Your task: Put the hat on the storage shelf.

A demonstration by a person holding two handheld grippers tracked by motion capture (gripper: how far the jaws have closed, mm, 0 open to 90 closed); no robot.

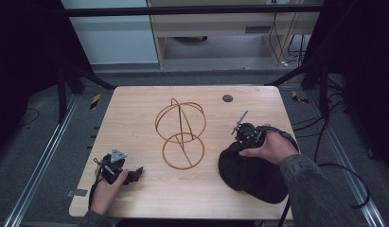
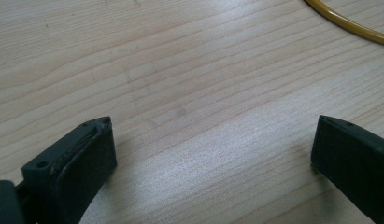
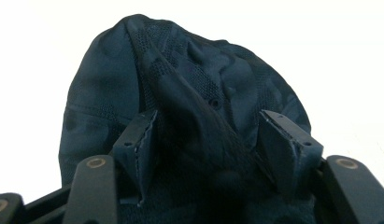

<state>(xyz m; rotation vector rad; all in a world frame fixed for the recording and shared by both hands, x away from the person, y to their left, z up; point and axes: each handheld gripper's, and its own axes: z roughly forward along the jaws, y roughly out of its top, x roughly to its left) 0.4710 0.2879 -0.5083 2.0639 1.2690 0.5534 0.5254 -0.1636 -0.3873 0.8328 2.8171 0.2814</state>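
A black cap (image 1: 251, 172) lies on the right side of the wooden table (image 1: 135, 109). My right gripper (image 1: 238, 149) points down onto its left edge, held by a hand. In the right gripper view the right gripper (image 3: 208, 140) straddles a raised fold of the cap (image 3: 189, 79); its jaws stand apart and I cannot see the pads pressing. A golden wire stand (image 1: 180, 135) made of rings sits mid-table. My left gripper (image 1: 135, 174) rests near the front left, open, with bare wood between its jaws (image 2: 213, 140). One curve of the wire stand (image 2: 348, 25) crosses the corner there.
A small dark round disc (image 1: 227, 98) sits near the table's far edge. Black frame bars and cables surround the table. A cable trails off the right side from the right gripper.
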